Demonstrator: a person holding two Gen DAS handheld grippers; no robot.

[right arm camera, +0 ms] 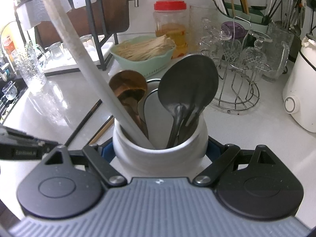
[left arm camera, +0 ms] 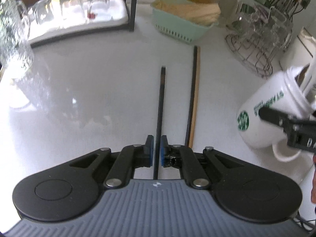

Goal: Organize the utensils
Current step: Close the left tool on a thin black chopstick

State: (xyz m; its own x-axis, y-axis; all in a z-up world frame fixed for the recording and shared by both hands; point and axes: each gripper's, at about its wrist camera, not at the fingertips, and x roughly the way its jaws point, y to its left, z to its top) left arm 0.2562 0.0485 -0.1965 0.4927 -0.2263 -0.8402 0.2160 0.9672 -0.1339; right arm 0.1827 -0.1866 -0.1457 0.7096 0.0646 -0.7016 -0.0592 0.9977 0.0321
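My left gripper (left arm camera: 157, 150) is shut on a thin black chopstick (left arm camera: 160, 106), which runs forward from between the blue pads over the white counter (left arm camera: 88, 90). Just to its right a second black chopstick (left arm camera: 192, 98) and a wooden one (left arm camera: 196, 98) lie side by side on the counter. My right gripper (right arm camera: 160, 150) is shut on a white mug (right arm camera: 160, 154) with a green logo (left arm camera: 243, 120). The mug holds a dark metal spoon (right arm camera: 187, 85), a wooden spoon (right arm camera: 128, 85) and a long white handle (right arm camera: 79, 55). The left gripper's body (right arm camera: 25, 148) shows at the left edge of the right wrist view.
A mint basket (left arm camera: 177, 27) of pale sticks stands at the back. A dark-framed rack with upturned glasses (left arm camera: 79, 6) is at the back left. A wire stand of glassware (left arm camera: 260, 39) is at the back right, a white appliance (right arm camera: 300, 90) beyond it. A red-lidded jar (right arm camera: 170, 23) stands behind the basket.
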